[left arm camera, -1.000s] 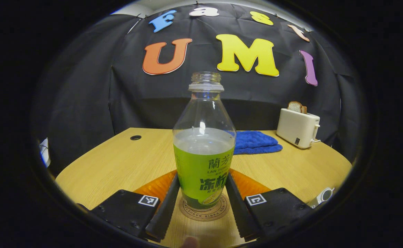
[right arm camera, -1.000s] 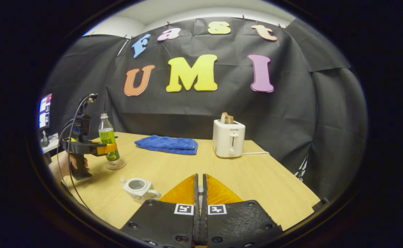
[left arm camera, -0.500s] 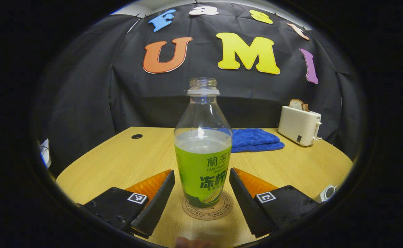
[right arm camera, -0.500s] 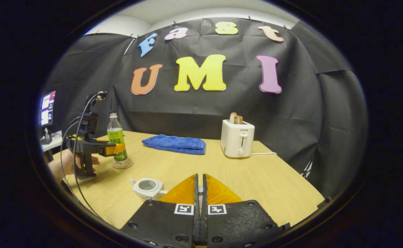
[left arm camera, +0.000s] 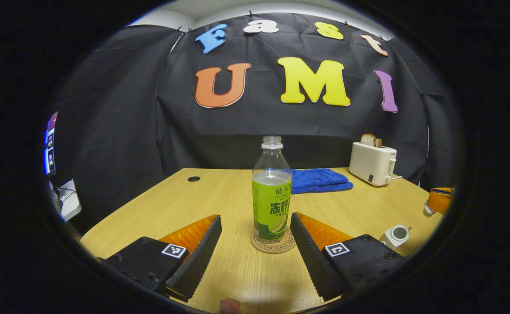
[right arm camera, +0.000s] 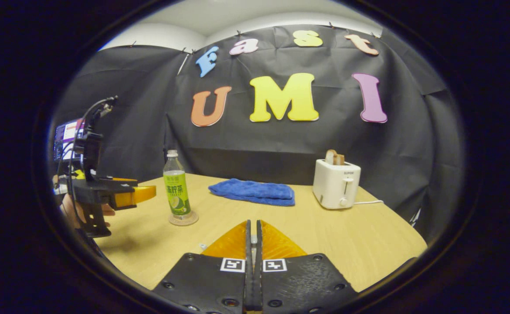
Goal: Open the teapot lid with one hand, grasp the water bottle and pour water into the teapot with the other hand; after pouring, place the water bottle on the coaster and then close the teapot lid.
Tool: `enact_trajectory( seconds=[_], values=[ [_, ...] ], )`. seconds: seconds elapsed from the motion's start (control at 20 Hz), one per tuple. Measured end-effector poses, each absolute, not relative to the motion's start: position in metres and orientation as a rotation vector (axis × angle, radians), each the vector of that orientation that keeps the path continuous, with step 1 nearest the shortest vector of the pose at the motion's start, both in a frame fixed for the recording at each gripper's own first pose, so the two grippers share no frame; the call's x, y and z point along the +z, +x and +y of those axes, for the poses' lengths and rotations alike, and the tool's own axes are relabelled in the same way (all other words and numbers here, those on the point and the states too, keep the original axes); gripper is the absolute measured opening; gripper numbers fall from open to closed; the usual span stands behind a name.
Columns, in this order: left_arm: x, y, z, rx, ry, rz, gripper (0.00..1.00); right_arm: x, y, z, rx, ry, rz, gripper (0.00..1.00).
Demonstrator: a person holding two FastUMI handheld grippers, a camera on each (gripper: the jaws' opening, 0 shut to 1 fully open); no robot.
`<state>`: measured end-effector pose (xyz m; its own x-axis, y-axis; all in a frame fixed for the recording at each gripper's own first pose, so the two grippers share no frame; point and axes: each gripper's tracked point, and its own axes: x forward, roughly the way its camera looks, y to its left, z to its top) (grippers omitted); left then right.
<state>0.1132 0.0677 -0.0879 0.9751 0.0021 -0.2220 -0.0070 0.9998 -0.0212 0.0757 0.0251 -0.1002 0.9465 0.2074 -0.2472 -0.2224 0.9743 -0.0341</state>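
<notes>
L gripper point(left arm camera: 255, 250) w/ fingers spread wide, holding nothing; the water bottle point(left arm camera: 272, 196) stands upright at 12 o'clock ahead of it, past the fingertips and apart from both, capless, part full, green label. Bottle sits on the round coaster point(left arm camera: 274, 244), which lies flat on the wooden table point(left arm camera: 185, 205). From the R gripper view the same bottle point(right arm camera: 176, 187) on its coaster point(right arm camera: 184, 218) is at approx 10 o'clock, w/ the L gripper point(right arm camera: 144, 194) off at 9 o'clock, a hand point(right arm camera: 69, 209) on its grip, tips near the bottle but not touching. R gripper point(right arm camera: 252, 237) has its fingers pressed together w/ a small pale thing just visible in the seam betw them; can't tell what it is or if it's gripped. Teapot point(left arm camera: 395, 235) at approx 4 o'clock in L gripper view, lid off, mouth open, standing on table well apart from bottle. Blue towel point(left arm camera: 318, 179) folded behind the bottle at 1 o'clock, white toaster point(left arm camera: 372, 162) w/ bread in slot at 2 o'clock. In the R gripper view towel point(right arm camera: 253, 192) at 12, toaster point(right arm camera: 337, 188) at 1.
</notes>
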Motion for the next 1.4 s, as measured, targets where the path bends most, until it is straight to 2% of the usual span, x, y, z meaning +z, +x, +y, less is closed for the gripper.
enact_trajectory(
  seconds=[0.4, 1.4],
  values=[
    [-0.079, 0.043, 0.099, 0.086, -0.017, 0.168, 0.99, -0.127, 0.094, 0.056, 0.291, -0.046, 0.277, 0.00],
    [-0.078, 0.037, 0.101, 0.082, -0.008, 0.164, 0.99, -0.156, 0.093, 0.056, 0.261, -0.056, 0.263, 0.00]
  ],
)
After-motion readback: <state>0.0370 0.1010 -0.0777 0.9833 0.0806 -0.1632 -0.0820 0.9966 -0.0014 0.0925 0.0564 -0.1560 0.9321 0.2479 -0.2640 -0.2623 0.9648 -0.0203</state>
